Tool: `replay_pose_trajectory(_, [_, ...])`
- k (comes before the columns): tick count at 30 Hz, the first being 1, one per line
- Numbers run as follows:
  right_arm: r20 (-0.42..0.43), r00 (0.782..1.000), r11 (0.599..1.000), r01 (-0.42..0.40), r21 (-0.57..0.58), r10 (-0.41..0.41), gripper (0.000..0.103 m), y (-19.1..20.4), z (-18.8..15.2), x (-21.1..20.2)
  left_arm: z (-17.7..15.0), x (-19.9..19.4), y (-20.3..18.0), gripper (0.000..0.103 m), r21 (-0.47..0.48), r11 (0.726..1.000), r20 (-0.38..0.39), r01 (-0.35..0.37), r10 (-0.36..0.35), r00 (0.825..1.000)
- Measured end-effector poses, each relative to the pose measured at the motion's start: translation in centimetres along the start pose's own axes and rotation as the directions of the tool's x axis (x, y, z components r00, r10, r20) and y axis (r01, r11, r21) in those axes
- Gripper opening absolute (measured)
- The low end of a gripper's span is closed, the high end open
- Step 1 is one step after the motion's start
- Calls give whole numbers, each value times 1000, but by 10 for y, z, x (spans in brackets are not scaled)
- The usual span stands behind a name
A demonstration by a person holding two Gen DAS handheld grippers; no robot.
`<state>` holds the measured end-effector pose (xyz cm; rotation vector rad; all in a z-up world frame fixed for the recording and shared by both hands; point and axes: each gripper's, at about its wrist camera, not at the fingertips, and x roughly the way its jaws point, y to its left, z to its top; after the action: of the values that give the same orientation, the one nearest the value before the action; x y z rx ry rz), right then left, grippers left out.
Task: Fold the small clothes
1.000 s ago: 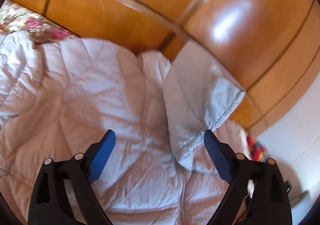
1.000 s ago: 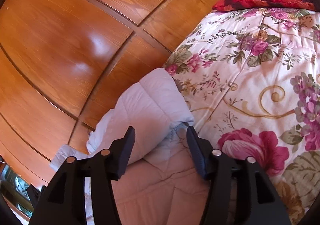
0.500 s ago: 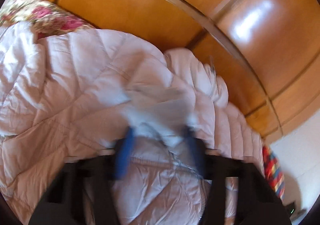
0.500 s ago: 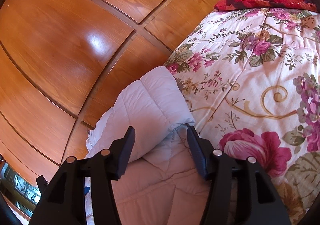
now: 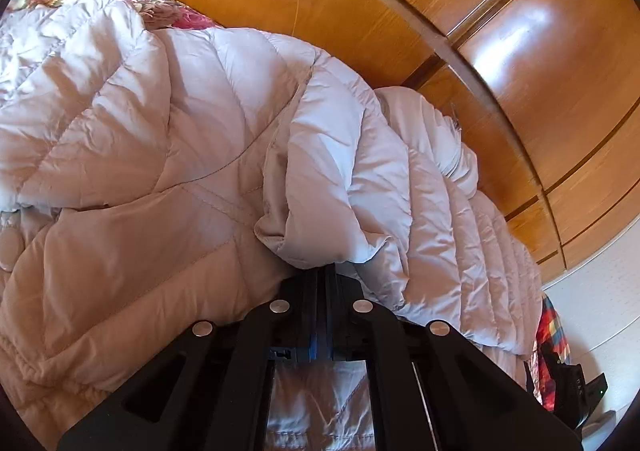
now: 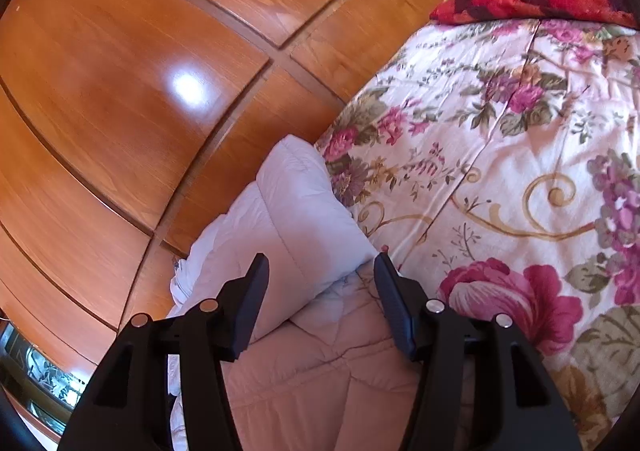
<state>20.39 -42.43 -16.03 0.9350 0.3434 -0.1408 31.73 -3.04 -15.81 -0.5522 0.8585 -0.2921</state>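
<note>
since one second ago, left gripper (image 5: 324,275) has closed onto a fold of the pale pink quilted puffer jacket (image 5: 168,155); right gripper (image 6: 320,271) hovers open over that jacket, beside the floral bedspread (image 6: 500,179).

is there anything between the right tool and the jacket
Nothing visible. The right tool is open right over the jacket, its fingers astride a folded edge on the bedspread. The left tool is shut on a fold.
</note>
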Motion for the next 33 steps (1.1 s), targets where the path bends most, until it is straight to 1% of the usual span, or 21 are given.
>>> replay_pose_trajectory(1, [20, 1000, 1000, 8, -20, -7, 56, 5, 0, -5, -1, -1, 2, 1, -3, 1000, 4, 7, -7, 1000])
replay_pose_trajectory(3, [52, 998, 993, 34, -117, -28, 54, 28, 1, -15, -4, -4, 6, 1, -19, 999, 11, 35, -35, 999])
replay_pose_trajectory(4, [39, 999, 976, 34, -214, -26, 52, 50, 1, -15, -6, -6, 8, 1, -31, 998, 16, 55, -55, 998])
replay_pose_trajectory(5, [20, 999, 961, 31, -275, -26, 52, 64, -1, -12, -7, -8, 11, 2, -39, 997, 20, 72, -71, 997])
replay_pose_trajectory(6, [-14, 999, 925, 26, -380, -34, 52, 88, -4, -3, -8, -9, 14, 1, -44, 996, 23, 81, -80, 997])
replay_pose_trajectory(8, [-60, 996, 871, 26, -491, -64, 51, 112, -10, 14, -7, -9, 14, 1, -46, 996, 22, 82, -81, 996])
replay_pose_trajectory(9, [-79, 992, 851, 41, -524, -96, 51, 119, -12, 25, -7, -8, 13, 1, -43, 996, 20, 76, -75, 997])
replay_pose_trajectory(10, [-95, 983, 841, 83, -535, -157, 51, 119, -13, 40, -7, -8, 12, 1, -39, 997, 19, 71, -70, 997])
replay_pose_trajectory(11, [-100, 973, 842, 127, -524, -209, 50, 114, -13, 50, -7, -8, 11, 1, -38, 997, 18, 70, -69, 997])
replay_pose_trajectory(13, [-107, 944, 862, 233, -449, -311, 50, 87, -11, 66, -7, -7, 13, 1, -48, 996, 15, 81, -80, 997])
replay_pose_trajectory(14, [-129, 943, 885, 232, -403, -306, 50, 73, -11, 69, -7, -7, 15, 1, -55, 994, 13, 90, -90, 996])
replay_pose_trajectory(16, [-159, 958, 934, 183, -306, -240, 49, 52, -5, 68, -6, -7, 19, 2, -67, 992, 10, 108, -108, 994])
replay_pose_trajectory(17, [-152, 962, 942, 175, -288, -225, 47, 49, -4, 66, -5, -7, 20, 1, -71, 991, 7, 113, -112, 994])
replay_pose_trajectory(21, [-142, 964, 938, 173, -301, -223, 48, 49, -3, 68, 2, -18, 15, 2, -27, 997, -26, 71, -71, 997])
replay_pose_trajectory(23, [-138, 964, 933, 176, -315, -229, 51, 52, -4, 69, 9, -34, 21, 2, -31, 997, -25, 75, -76, 997])
replay_pose_trajectory(26, [-114, 961, 909, 196, -367, -253, 55, 66, -13, 65, 26, -74, 51, 2, -98, 992, 45, 85, -81, 996])
replay_pose_trajectory(28, [-67, 964, 883, 207, -421, -257, 61, 78, -19, 58, 37, -99, 76, 2, -138, 989, 94, 51, -38, 995])
replay_pose_trajectory(29, [-35, 968, 866, 207, -454, -250, 63, 85, -23, 53, 41, -109, 88, 2, -150, 988, 116, 31, -14, 993])
replay_pose_trajectory(31, [19, 975, 827, 199, -526, -223, 63, 101, -32, 45, 48, -132, 113, 2, -169, 985, 166, -37, 65, 984])
replay_pose_trajectory(32, [43, 977, 799, 196, -568, -208, 63, 110, -38, 41, 52, -145, 129, 2, -178, 980, 195, -91, 125, 973])
replay_pose_trajectory(33, [64, 981, 761, 184, -623, -185, 63, 122, -47, 37, 55, -154, 143, 2, -194, 973, 206, -129, 169, 964])
